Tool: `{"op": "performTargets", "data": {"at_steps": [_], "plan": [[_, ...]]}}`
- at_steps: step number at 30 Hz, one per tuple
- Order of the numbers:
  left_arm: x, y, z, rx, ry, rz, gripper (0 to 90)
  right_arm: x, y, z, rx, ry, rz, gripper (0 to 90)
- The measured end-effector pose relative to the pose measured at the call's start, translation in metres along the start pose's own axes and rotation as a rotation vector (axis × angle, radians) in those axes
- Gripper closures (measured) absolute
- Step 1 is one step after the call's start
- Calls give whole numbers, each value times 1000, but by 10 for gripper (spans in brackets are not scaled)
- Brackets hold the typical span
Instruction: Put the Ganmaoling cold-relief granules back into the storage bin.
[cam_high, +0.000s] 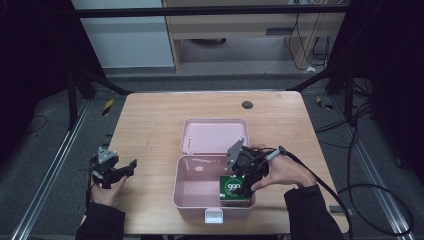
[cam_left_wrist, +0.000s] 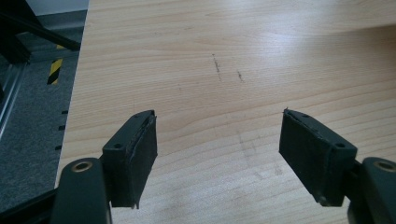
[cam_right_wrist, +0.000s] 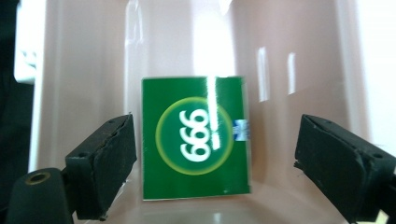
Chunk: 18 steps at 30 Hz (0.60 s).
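A green packet (cam_right_wrist: 196, 140) with a white number in a yellow ring lies flat inside the open pink box (cam_high: 176, 187), at its right near corner (cam_high: 231, 188). My right gripper (cam_right_wrist: 217, 163) hangs just above it, jaws apart on either side of the packet and not touching it; a hand holds that gripper (cam_high: 245, 175) over the box. My left gripper (cam_left_wrist: 217, 149) is open over bare wood near the table's left edge (cam_high: 127, 169), with nothing between its pads.
The pink box's lid (cam_high: 212, 135) lies folded back flat behind it, and a white latch (cam_high: 213, 216) sticks out at its front. A small black disc (cam_high: 247, 105) sits near the far edge of the wooden table (cam_high: 150, 120). Cables trail off to the right.
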<state>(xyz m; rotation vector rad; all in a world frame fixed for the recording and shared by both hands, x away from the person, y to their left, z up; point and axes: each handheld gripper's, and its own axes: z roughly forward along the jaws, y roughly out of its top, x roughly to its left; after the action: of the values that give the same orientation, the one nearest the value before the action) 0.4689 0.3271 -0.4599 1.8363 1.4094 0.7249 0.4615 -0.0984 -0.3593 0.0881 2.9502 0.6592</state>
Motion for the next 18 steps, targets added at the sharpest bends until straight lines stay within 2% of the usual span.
{"op": "performTargets", "data": {"at_steps": [1, 2, 3, 4, 5, 6, 9, 11, 14, 16, 18], "plan": [[0, 0, 0, 0, 0, 0, 270, -2, -2, -10, -45, -35, 26, 126], [0, 0, 0, -1, 0, 0, 270, -2, -2, -10, -45, -35, 26, 126], [0, 0, 0, -1, 0, 0, 270, -5, -5, -20, -81, -73, 48, 126], [0, 0, 0, 0, -1, 0, 270, -5, -5, -20, -81, -73, 48, 126], [-1, 0, 0, 1, -2, 0, 270, -6, -9, -30, -104, -120, 73, 126], [-1, 0, 0, 2, -2, 0, 270, -6, -9, -30, -104, -120, 73, 126], [-1, 0, 0, 2, -5, 1, 272, -8, -16, -45, -135, -208, 98, 121], [-1, 0, 0, 2, -10, 2, 280, -9, -22, -55, -176, -272, 129, 120], [-2, 0, 0, 5, -15, 4, 295, -12, -35, -69, -240, -382, 200, 121], [-2, 0, 0, 7, -17, 3, 305, -13, -45, -73, -274, -436, 255, 139], [-2, 0, 0, 9, -17, 1, 315, -13, -57, -74, -299, -467, 309, 140]]}}
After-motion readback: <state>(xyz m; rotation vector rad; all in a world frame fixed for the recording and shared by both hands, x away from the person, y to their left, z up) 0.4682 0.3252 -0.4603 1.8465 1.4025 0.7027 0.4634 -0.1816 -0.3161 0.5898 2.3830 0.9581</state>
